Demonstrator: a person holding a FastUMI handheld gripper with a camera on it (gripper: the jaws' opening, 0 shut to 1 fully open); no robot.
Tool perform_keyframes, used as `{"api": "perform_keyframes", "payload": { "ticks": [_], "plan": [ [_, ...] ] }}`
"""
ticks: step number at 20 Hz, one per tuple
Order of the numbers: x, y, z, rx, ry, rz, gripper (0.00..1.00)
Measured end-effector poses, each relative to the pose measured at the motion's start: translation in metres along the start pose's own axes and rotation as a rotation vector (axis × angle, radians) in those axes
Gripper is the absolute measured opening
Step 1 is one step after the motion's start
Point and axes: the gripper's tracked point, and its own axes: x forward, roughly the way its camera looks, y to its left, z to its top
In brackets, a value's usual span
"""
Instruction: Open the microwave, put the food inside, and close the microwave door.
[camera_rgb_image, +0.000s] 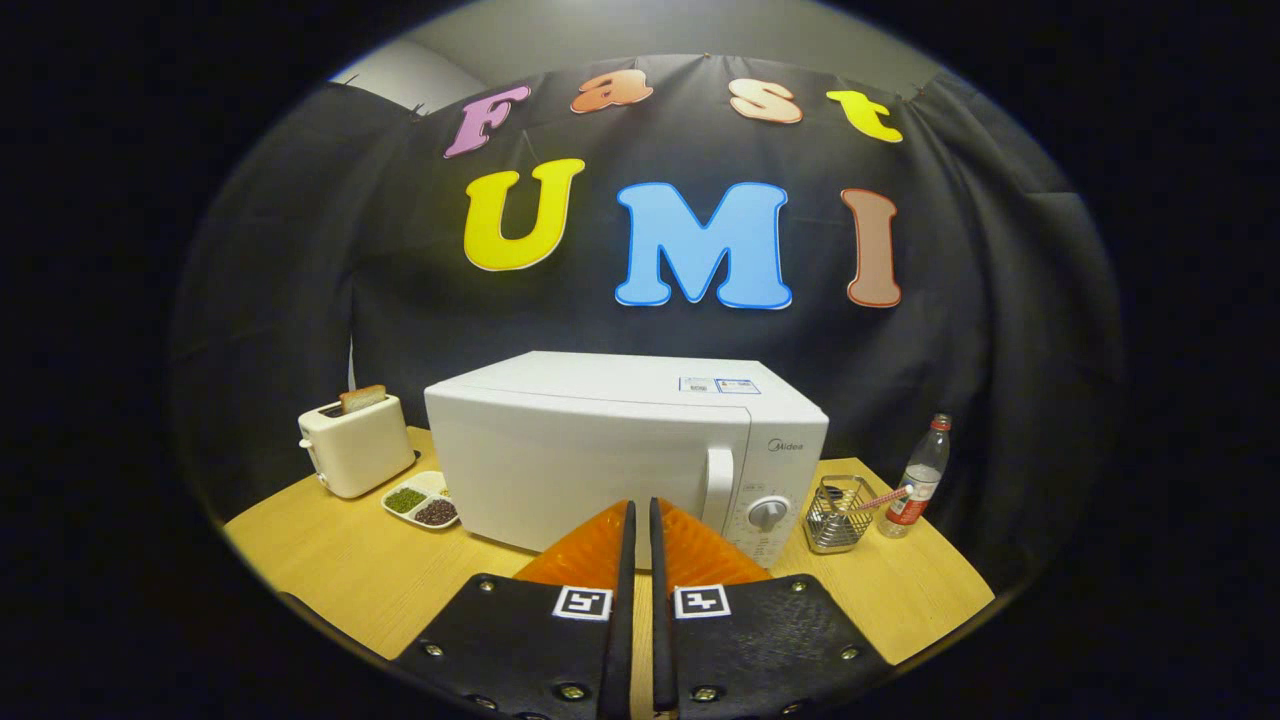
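The claw (641, 512) was closed on nothing, its fingers nearly touching, just before the white box-shaped microwave (620, 450), door closed, on the pale wooden worktop (340, 570); a divided food dish (422, 500) lay beside it.

A white microwave (600, 460) is seen on a light wooden table (330, 570). Left of the microwave, a cream toaster (355, 445) with brown toast (362, 398) and green and dark-red food (422, 505) are shown; right, a silver mesh basket (836, 515) and red-labelled clear bottle (920, 480).

Soft overhead light falls evenly on the microwave (625, 450) beyond the nearly closed gripper (641, 505), sharp ahead, while fisheye bending curves the dim table (330, 570) edge.
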Motion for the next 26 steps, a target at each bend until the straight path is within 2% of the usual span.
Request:
{"api": "perform_keyframes", "payload": {
  "ticks": [9,10,11,12,13,16,17,18,20,26],
  "plan": [
    [-0.123,-0.007,0.057,0.046,-0.173,-0.055,0.09],
    [-0.134,-0.006,0.061,0.044,-0.189,-0.059,0.14],
    [-0.144,-0.005,0.065,0.044,-0.200,-0.055,0.14],
    [-0.153,-0.004,0.068,0.046,-0.211,-0.053,0.25],
    [-0.160,-0.003,0.071,0.046,-0.220,-0.052,0.29],
    [-0.178,-0.005,0.079,0.046,-0.249,-0.061,0.70],
    [-0.183,-0.003,0.081,0.049,-0.257,-0.062,0.73],
    [-0.186,0.000,0.080,0.051,-0.257,-0.061,0.83],
    [-0.192,0.004,0.079,0.044,-0.256,-0.064,0.90],
    [-0.193,0.013,0.085,0.034,-0.260,-0.063,0.90]
  ]
}}
